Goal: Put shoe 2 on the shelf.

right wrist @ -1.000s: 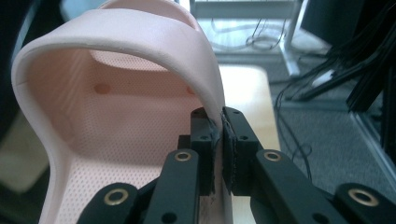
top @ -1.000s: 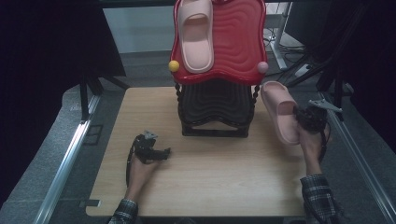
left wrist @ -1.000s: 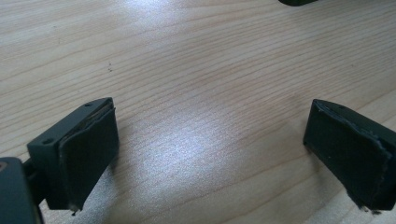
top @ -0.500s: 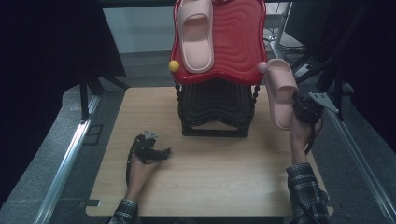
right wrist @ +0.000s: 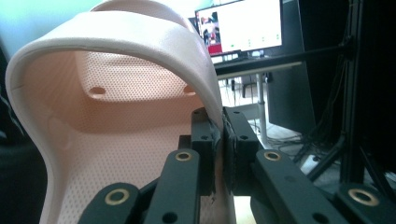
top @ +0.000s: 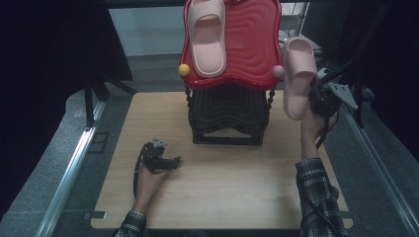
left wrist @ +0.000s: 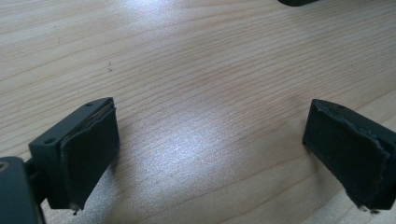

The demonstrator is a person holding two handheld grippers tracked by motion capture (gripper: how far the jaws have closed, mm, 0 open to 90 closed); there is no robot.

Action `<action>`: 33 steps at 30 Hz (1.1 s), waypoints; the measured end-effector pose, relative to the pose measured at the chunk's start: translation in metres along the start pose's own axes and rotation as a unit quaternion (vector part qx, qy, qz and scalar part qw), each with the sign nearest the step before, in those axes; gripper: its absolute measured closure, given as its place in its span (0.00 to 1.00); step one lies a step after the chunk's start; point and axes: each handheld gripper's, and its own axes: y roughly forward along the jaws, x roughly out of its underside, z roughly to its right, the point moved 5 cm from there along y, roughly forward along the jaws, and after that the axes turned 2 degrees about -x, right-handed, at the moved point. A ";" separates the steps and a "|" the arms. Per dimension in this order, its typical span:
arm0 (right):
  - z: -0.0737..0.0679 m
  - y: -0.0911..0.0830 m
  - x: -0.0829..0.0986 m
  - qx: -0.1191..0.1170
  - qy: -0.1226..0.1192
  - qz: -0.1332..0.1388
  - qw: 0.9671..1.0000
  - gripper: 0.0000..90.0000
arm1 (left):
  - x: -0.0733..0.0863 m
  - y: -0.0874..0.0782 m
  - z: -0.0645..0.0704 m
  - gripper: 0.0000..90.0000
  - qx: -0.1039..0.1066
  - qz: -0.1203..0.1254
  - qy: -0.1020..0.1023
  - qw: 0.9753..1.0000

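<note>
A pink slipper (top: 298, 76) hangs in the air at the right of the red wavy rack top (top: 249, 47), held upright by my right gripper (top: 316, 98), which is shut on its strap edge. In the right gripper view the jaws pinch the slipper's strap (right wrist: 140, 42), with the gripper (right wrist: 221, 140) closed on it. A second pink slipper (top: 207, 34) lies on the red top at its left half. My left gripper (top: 168, 162) rests low over the wooden table (top: 222, 187) at the front left, open; its pads (left wrist: 88, 149) stand wide apart over bare wood.
The red top sits on a black ribbed stand (top: 227, 116) at the table's middle back, with a yellow knob (top: 184, 69) and a pink knob (top: 278, 71) at its corners. Metal rails (top: 74, 163) run along both table sides. A monitor (right wrist: 243, 25) glows behind.
My right gripper has lifted the slipper up and toward the red top's right edge. The left gripper has stayed in place.
</note>
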 end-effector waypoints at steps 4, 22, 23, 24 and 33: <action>-0.006 0.006 -0.017 0.000 0.008 0.012 1.000 0.93 | 0.000 0.000 0.000 0.04 0.000 0.000 0.000 1.000; -0.035 0.025 -0.074 0.002 0.004 0.017 1.000 0.93 | 0.000 0.000 0.000 0.04 -0.001 0.002 -0.001 1.000; -0.035 0.025 -0.076 0.002 0.004 0.016 1.000 0.93 | 0.000 0.000 0.000 0.04 0.000 0.002 -0.001 1.000; -0.035 0.026 -0.078 0.003 0.005 0.016 1.000 0.93 | 0.000 0.000 0.000 0.04 -0.001 0.002 -0.001 1.000; -0.033 0.027 -0.095 0.009 0.010 0.020 1.000 0.93 | 0.000 0.000 0.000 0.04 -0.001 0.001 -0.001 1.000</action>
